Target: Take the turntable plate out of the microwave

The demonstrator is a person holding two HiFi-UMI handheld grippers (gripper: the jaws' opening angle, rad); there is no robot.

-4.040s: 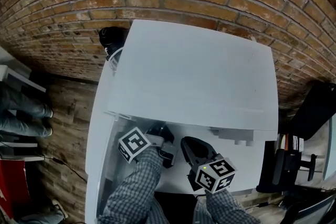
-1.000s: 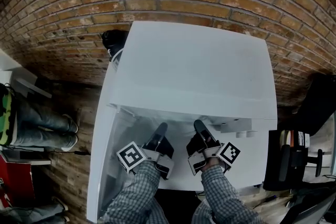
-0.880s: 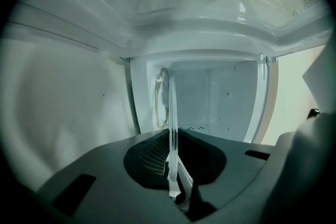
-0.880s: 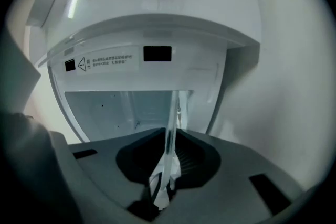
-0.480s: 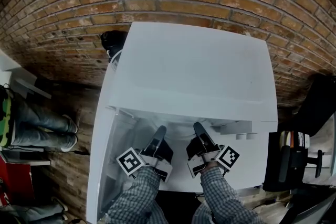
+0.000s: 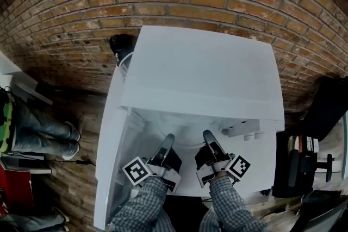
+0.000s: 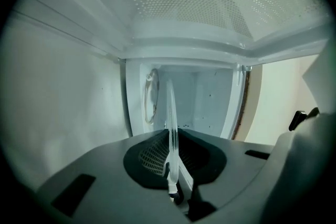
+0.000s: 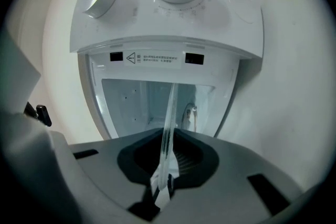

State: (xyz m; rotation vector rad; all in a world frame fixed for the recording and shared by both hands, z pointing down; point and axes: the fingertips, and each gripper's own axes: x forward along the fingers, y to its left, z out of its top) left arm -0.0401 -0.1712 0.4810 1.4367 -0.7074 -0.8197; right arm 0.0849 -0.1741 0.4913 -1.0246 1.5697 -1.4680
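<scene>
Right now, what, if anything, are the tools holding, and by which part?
Both clamp the glass turntable plate by its near rim: left tool, and right tool, whose jaws just closed.

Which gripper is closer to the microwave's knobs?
Right. The right gripper holds the glass plate just beside the knobs. The left gripper holds the plate's other side, farther from the knobs, nearer the open door.
</scene>
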